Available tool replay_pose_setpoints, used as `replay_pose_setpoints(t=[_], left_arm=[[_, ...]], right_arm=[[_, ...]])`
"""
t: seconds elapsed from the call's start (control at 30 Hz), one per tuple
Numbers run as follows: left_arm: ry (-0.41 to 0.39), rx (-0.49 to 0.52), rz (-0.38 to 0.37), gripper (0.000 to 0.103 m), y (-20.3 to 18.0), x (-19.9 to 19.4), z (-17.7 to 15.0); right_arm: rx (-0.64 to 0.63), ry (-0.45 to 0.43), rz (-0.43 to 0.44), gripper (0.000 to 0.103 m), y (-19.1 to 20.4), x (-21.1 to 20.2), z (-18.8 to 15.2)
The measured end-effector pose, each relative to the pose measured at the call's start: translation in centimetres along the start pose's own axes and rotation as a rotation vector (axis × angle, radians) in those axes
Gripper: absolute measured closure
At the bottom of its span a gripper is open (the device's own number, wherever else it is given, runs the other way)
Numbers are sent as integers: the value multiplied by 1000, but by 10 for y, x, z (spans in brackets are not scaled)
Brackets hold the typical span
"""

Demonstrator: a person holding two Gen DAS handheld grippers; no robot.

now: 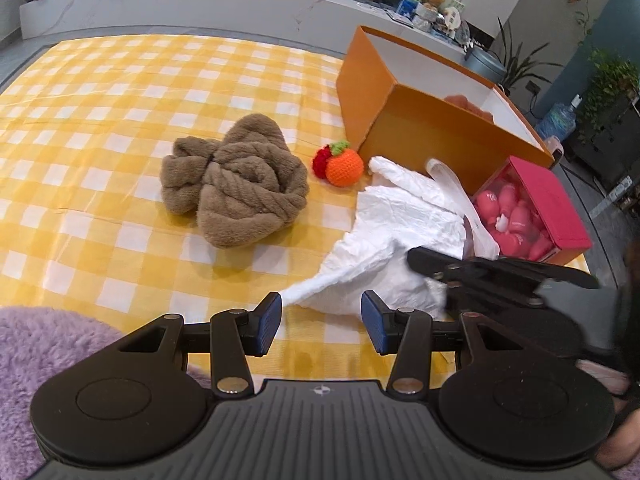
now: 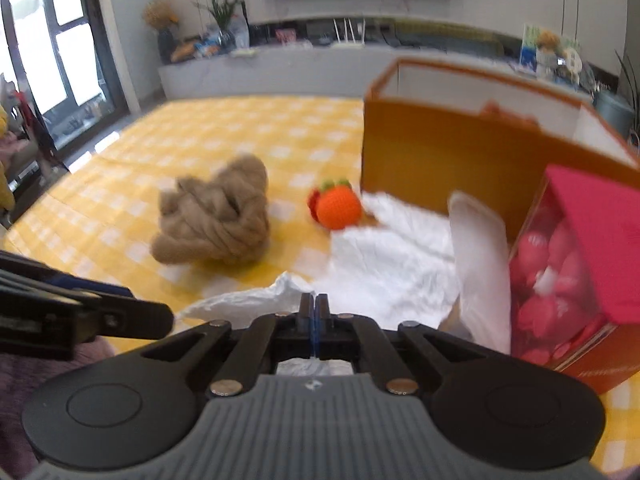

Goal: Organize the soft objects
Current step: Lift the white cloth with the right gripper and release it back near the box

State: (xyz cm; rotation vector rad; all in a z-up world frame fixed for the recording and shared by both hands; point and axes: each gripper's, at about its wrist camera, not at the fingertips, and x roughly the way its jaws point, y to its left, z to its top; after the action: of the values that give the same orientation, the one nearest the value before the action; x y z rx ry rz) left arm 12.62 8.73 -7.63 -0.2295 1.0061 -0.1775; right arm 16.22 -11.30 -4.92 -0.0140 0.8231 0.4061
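Right gripper [image 2: 315,312], fingers together on the white bag [image 1: 384,236]; left gripper [image 1: 321,322] waits, fingers apart. Lifting slowly should clear the orange box [image 1: 420,136] rim.

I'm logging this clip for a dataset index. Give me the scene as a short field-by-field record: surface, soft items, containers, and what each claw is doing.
surface: yellow checked cloth
soft items: brown plush bundle; crocheted orange and red fruit; white plastic bag; purple fluffy fabric
containers: orange box, open top; red box of pink items
left claw: open, at the bag's near tip, not gripping
right claw: shut on the white plastic bag
box contents: something orange-brown inside, unclear
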Motion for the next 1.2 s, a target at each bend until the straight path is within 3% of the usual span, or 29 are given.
replay_pose_setpoints(t=[0.3, 0.77, 0.87, 1.0, 1.2], left_arm=[[-71, 15, -33, 51, -10, -33, -2], [-204, 81, -78, 52, -37, -88, -6], [-207, 88, -85, 53, -39, -89, -6], [-190, 90, -83, 54, -35, -84, -11], [-142, 94, -79, 54, -35, -66, -9]], right_arm=[[29, -175, 5, 103, 3, -77, 31], [-6, -483, 76, 103, 8, -203, 133], [-4, -474, 85, 103, 9, -206, 135], [41, -410, 87, 103, 0, -188, 111], [59, -258, 7, 103, -23, -123, 72]])
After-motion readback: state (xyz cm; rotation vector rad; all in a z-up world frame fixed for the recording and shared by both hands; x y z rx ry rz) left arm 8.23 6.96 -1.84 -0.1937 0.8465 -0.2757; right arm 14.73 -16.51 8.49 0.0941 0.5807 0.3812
